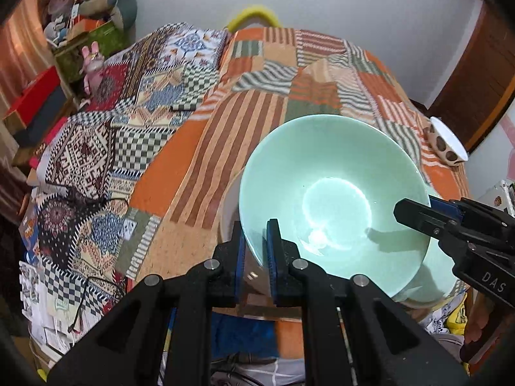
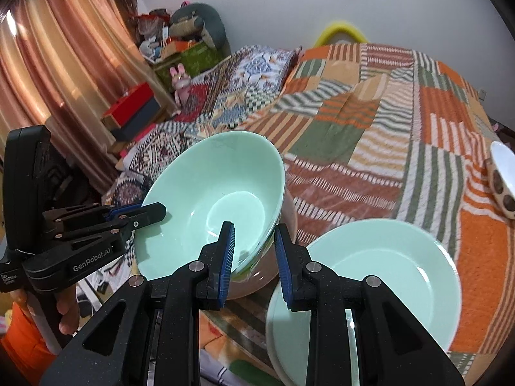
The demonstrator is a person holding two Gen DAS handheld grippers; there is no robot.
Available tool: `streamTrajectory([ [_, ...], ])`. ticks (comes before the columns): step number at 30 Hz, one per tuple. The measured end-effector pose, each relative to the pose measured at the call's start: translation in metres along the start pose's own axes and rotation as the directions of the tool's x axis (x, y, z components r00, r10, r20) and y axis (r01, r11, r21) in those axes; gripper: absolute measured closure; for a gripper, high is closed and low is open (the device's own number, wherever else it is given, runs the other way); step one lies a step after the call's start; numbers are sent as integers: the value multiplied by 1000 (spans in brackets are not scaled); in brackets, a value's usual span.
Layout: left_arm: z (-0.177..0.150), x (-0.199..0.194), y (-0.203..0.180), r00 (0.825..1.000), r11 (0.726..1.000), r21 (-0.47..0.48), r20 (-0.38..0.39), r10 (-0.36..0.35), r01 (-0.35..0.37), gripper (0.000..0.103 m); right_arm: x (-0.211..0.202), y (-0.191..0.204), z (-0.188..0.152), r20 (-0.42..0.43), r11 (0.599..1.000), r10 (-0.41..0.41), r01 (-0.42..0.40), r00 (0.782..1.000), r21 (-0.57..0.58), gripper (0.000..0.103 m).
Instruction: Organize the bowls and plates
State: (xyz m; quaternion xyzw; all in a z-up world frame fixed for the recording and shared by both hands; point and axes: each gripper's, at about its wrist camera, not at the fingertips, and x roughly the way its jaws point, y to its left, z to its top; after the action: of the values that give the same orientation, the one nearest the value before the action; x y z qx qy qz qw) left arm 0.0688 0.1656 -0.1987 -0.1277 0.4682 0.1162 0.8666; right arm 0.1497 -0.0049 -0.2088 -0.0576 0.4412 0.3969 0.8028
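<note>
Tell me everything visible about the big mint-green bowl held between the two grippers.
The mint-green bowl is wide, deep, glossy and glazed like ceramic, with a plain smooth inside, a round flat bottom catching glare, and nothing in it. It is tilted, above the patchwork bedspread. The left gripper is shut on its near rim, one finger inside, one outside. The right gripper clamps the opposite rim likewise. A pale dish sits directly under it; whether they touch is unclear.
</note>
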Motion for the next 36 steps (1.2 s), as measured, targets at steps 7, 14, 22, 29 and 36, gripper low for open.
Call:
streamTrajectory([
  [7,-6,19,6,999,1000,-9,-39,11,-11,92,21,4,-7,-58,1000,-15,14,998,-12,80],
  [14,-6,36,9,998,1000,-12,-64,10,-10,91,32,3,-9,-86,999,-32,31,996,-13,80],
  [22,-4,44,4,997,999,12,-68,35,-35,91,40,1,-8,-100,998,-51,49,994,-24,80],
  [29,-3,47,6,996,1000,-8,-80,25,-26,91,42,7,-9,-99,996,-72,66,992,-67,74],
  [36,-3,42,7,995,1000,-29,-102,8,-11,85,43,7,-8,-113,995,-73,65,991,-78,66],
])
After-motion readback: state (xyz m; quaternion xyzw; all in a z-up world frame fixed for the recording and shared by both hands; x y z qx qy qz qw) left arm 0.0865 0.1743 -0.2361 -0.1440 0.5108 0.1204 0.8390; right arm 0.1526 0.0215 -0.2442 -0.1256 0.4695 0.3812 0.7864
